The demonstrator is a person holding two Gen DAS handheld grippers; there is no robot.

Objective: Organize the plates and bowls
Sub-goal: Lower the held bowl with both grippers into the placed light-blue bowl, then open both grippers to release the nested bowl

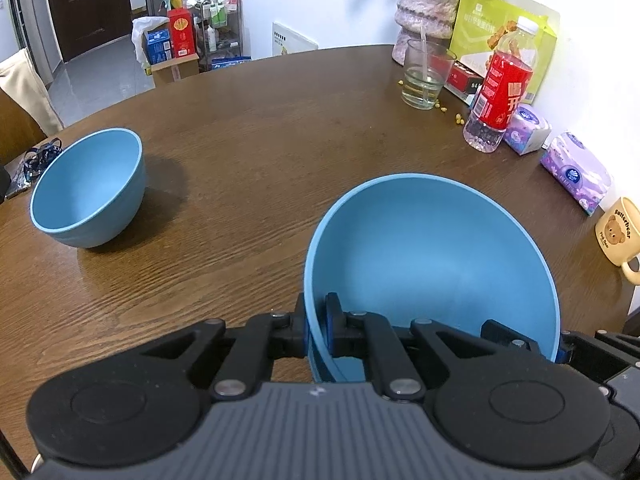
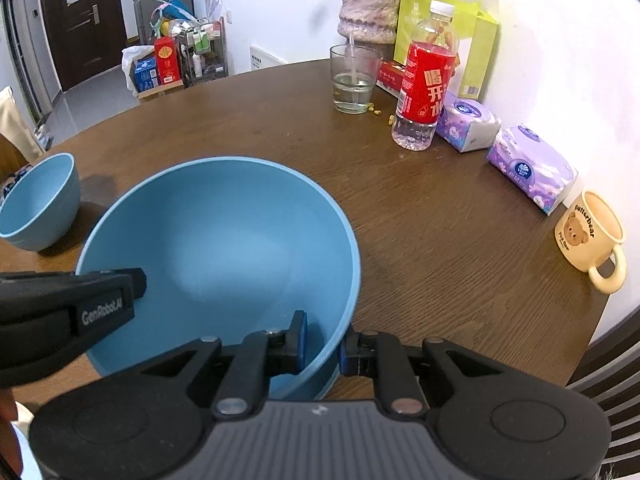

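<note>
A large blue bowl (image 1: 432, 264) sits close in front of both cameras, on or just above the brown table (image 1: 260, 120). My left gripper (image 1: 316, 328) is shut on its left rim, one finger inside and one outside. My right gripper (image 2: 322, 346) straddles the bowl's (image 2: 224, 240) right rim with a small gap showing at each pad. The left gripper's body shows at the left of the right wrist view (image 2: 72, 308). A smaller blue bowl (image 1: 88, 188) stands upright at the table's left; it also shows in the right wrist view (image 2: 38, 200).
Along the wall at the right stand a glass of water (image 1: 426, 76), a red-labelled bottle (image 1: 500, 88), tissue packs (image 1: 576, 172), a cream bear mug (image 2: 592, 236), a vase (image 1: 430, 4) and a green box (image 1: 508, 36). A chair back (image 2: 612, 392) is at the lower right.
</note>
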